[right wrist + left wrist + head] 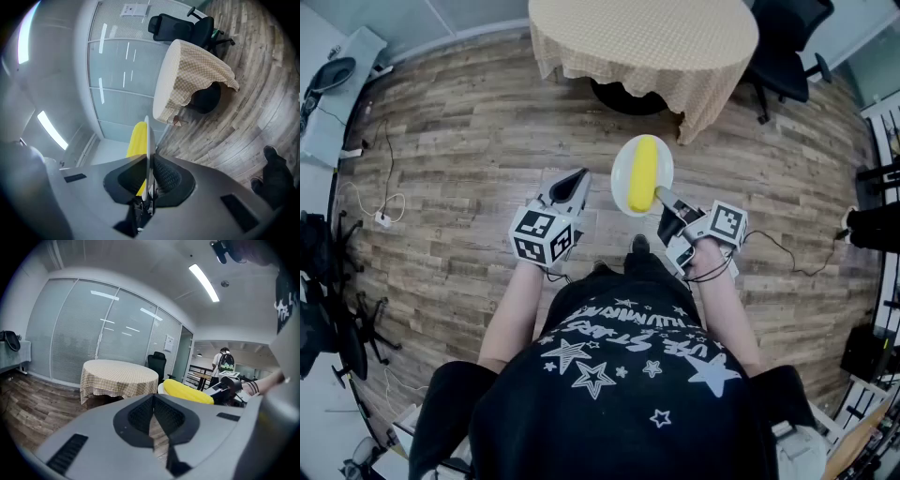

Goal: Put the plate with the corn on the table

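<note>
The right gripper (664,199) is clamped on the near-right rim of the white plate (621,180). In the right gripper view the rim runs edge-on between the two closed jaws. The yellow corn (643,173) lies along the middle of the plate, its long axis running near to far, so its far end points at the round table (642,37) with the checked cloth.

Plate and corn are in the air over the wooden floor (469,187), not yet over the tabletop. The table is straight ahead on the far side, and its hanging cloth hem is the part nearest the plate's far edge.

The left gripper (574,185) hangs just to the left of the plate, apart from it. Its jaws are together with nothing between them, so the right hand alone carries the load.

Everything now depends on the line from the plate to the table. It runs directly far, along the corn's own length, so the right arm can carry the plate forward with little sideways correction. The plate looks roughly level, though the strong curve of the gripper camera makes that hard to judge, as it does whether the plate rides above the tabletop. Held by one rim only, the plate could dip at its far-left side, and the corn could roll sideways off it
</note>
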A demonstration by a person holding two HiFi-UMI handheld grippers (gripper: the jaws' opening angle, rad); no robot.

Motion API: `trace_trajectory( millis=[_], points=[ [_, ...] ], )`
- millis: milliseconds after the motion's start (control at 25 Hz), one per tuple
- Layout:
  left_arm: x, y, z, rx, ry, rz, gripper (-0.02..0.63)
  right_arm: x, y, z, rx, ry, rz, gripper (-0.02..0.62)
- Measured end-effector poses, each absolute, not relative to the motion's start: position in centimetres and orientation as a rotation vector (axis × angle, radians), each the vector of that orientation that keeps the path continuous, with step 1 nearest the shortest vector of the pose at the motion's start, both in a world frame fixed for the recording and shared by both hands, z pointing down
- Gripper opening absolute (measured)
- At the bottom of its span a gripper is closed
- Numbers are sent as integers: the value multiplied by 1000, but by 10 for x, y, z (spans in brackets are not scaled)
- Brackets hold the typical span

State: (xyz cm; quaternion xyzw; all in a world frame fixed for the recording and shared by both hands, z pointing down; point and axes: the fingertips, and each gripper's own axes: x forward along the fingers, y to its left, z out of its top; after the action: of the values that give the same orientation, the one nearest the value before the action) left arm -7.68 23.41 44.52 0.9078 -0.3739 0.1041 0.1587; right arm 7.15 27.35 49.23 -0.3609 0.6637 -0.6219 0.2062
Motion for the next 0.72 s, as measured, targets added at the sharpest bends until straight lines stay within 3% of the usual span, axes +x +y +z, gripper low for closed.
trace_trajectory(
  millis=[720],
  points=[
    [-100, 261, 441, 2610, -1066, 261, 8, 40, 297, 473, -957, 1913, -1705, 44]
  ],
)
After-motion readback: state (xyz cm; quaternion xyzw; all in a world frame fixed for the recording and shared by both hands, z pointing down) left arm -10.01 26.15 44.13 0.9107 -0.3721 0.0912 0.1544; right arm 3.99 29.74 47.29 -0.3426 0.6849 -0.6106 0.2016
